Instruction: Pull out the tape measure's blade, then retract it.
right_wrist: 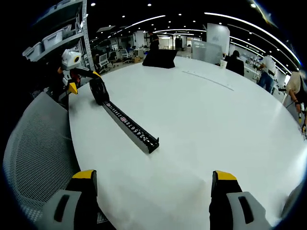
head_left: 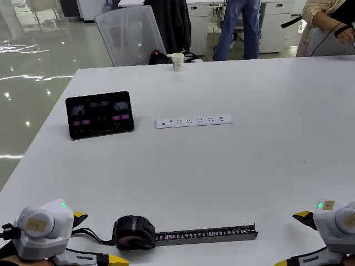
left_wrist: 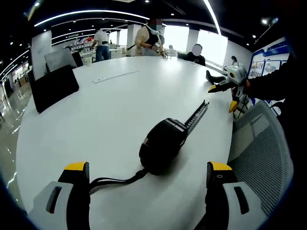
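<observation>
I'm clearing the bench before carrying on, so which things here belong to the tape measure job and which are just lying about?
For the job: round black tape measure case; its dark numbered blade, pulled out.
Lying about: black tablet with lit screen; white power strip; small white cup.

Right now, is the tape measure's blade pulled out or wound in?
Out: the marked blade stretches across the table from its black case.
</observation>
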The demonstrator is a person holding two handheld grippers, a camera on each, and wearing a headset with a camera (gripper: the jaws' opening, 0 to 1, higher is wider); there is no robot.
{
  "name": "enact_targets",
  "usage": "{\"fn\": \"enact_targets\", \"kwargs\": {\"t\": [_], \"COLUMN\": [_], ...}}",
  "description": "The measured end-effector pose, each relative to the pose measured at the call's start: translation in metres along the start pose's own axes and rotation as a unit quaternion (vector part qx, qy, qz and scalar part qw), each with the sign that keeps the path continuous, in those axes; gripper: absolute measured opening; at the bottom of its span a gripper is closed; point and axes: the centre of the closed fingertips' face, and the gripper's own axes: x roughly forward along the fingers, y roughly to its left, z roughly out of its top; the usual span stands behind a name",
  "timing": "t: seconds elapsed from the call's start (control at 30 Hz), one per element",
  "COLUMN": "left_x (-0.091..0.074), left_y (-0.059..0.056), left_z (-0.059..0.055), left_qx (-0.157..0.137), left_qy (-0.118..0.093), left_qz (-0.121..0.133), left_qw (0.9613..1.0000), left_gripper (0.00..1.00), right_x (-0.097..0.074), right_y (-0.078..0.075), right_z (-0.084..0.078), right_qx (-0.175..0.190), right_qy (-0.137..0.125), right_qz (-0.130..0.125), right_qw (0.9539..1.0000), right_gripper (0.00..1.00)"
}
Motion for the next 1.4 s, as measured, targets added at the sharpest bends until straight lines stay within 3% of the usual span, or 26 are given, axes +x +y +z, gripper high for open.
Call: {"fn": "enact_targets", "kwargs": {"t": [0.1, 0.27, 0.4, 0.6, 0.73, 0.9, 1.1, 1.4], "left_x": [-0.003, -0.010, -0.017, -0.019, -0.020, -0.024, -0.025, -0.024], "left_y": [0.004, 0.003, 0.001, -0.001, -0.005, -0.008, -0.009, -0.011], "left_z": [-0.002, -0.008, -0.006, -0.019, -0.026, -0.025, -0.031, -0.028], "left_qx": [-0.002, -0.008, -0.018, -0.007, -0.016, -0.018, -0.024, -0.023], "left_qy": [-0.008, -0.010, -0.029, -0.023, -0.022, -0.034, -0.029, -0.032], "left_qz": [0.012, 0.016, 0.024, 0.034, 0.034, 0.042, 0.043, 0.044], "left_qw": [0.9999, 0.9998, 0.9991, 0.9991, 0.9990, 0.9984, 0.9984, 0.9983], "left_gripper": [0.99, 0.99, 0.99, 0.99, 0.99, 0.99, 0.99, 0.99], "right_x": [-0.007, -0.017, -0.021, -0.024, -0.025, -0.024, -0.025, -0.027], "right_y": [-0.002, -0.003, -0.002, 0.009, 0.014, 0.012, 0.014, 0.011], "right_z": [-0.003, 0.004, 0.007, 0.009, 0.003, -0.005, -0.009, -0.012], "right_qx": [0.006, 0.007, 0.009, -0.002, 0.001, 0.035, 0.035, 0.041], "right_qy": [-0.008, -0.049, -0.060, -0.062, -0.059, -0.065, -0.059, -0.060], "right_qz": [-0.008, -0.025, -0.034, -0.035, -0.032, -0.040, -0.044, -0.051], "right_qw": [0.9999, 0.9985, 0.9975, 0.9975, 0.9978, 0.9965, 0.9967, 0.9960], "right_gripper": [0.99, 0.99, 0.99, 0.99, 0.99, 0.99, 0.99, 0.99]}}
